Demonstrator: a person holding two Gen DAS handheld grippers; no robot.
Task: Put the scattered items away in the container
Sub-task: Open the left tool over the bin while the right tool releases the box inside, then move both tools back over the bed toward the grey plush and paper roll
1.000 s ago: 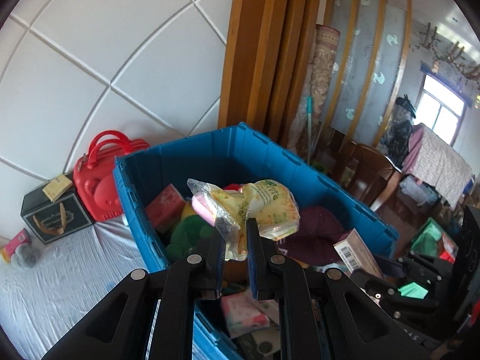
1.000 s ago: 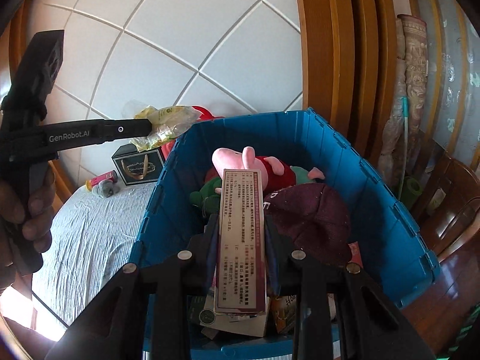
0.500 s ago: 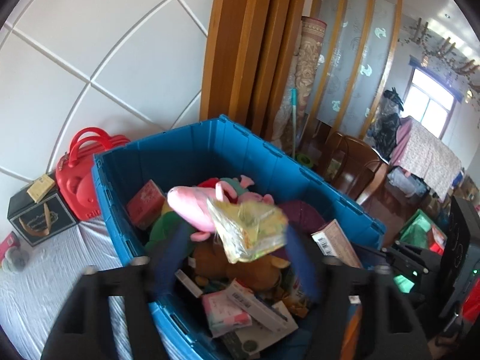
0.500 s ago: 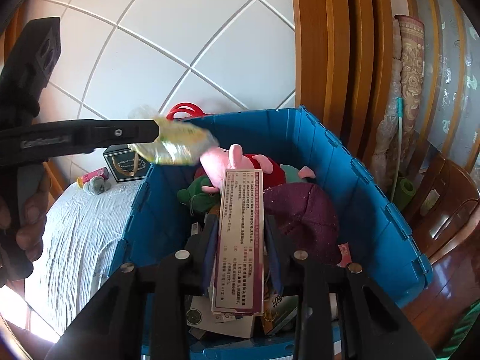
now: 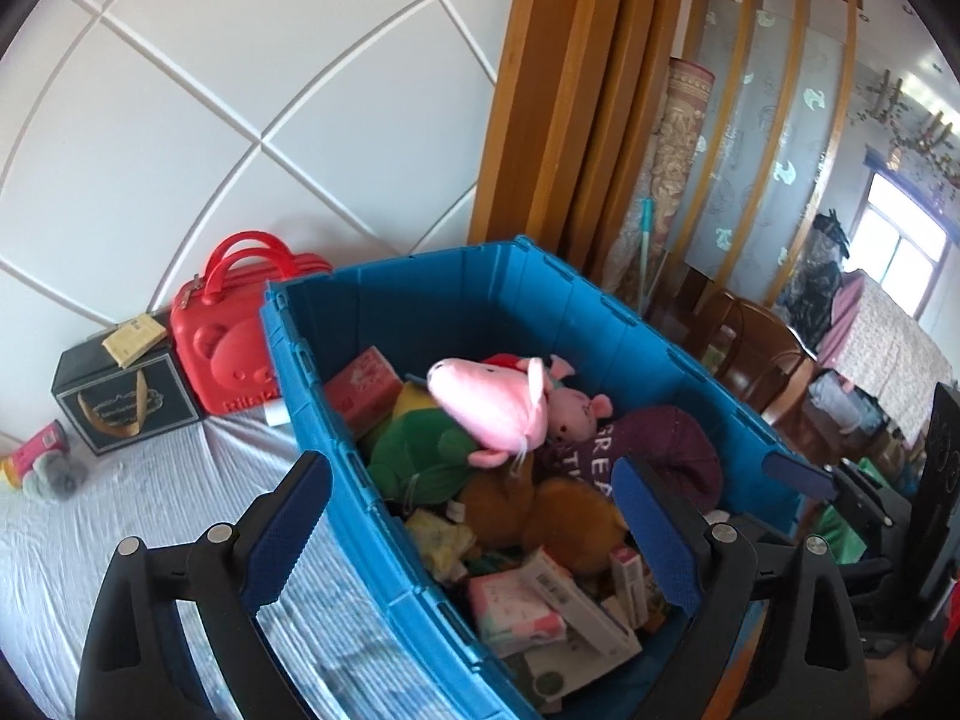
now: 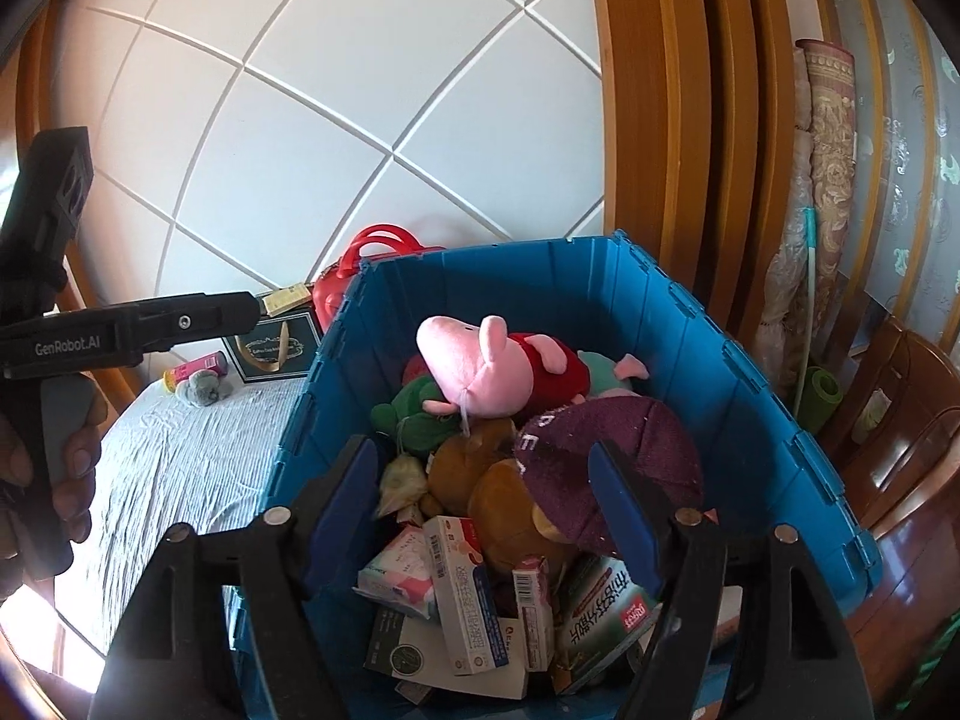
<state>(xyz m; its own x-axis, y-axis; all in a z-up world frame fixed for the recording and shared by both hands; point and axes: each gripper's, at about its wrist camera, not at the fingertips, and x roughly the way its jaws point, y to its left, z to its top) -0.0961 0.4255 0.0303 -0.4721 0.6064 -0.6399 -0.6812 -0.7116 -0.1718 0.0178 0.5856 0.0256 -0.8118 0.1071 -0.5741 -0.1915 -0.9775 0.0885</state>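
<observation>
The left tool (image 5: 474, 516) is spread wide with nothing between its blue pads; its left finger (image 5: 288, 525) hangs outside the crate wall over the bed, its right finger (image 5: 654, 540) over the crate interior. The right tool (image 6: 483, 498) is likewise released and empty, both fingers poised above the near end of the blue crate (image 6: 750, 396).

The crate stands on a bed covered by a white striped sheet (image 6: 174, 462) and is filled. Contents, far to near:
- a pink pig plush (image 6: 474, 369) in a red dress, lying on top;
- a green plush (image 6: 420, 414) beside it;
- a brown plush (image 6: 498, 480) under the pig;
- a maroon knit hat (image 6: 612, 450) with white lettering, resting on the brown plush;
- a crumpled yellow snack bag (image 5: 441, 537) against the left wall;
- several flat boxes at the near end, among them a long white-and-red carton (image 6: 468, 594) lying on top and a green packet (image 6: 606, 612) to its right.

Outside the crate, at the head of the bed, stand a red handled case (image 5: 228, 336) and a black gift box (image 5: 120, 408), side by side.
</observation>
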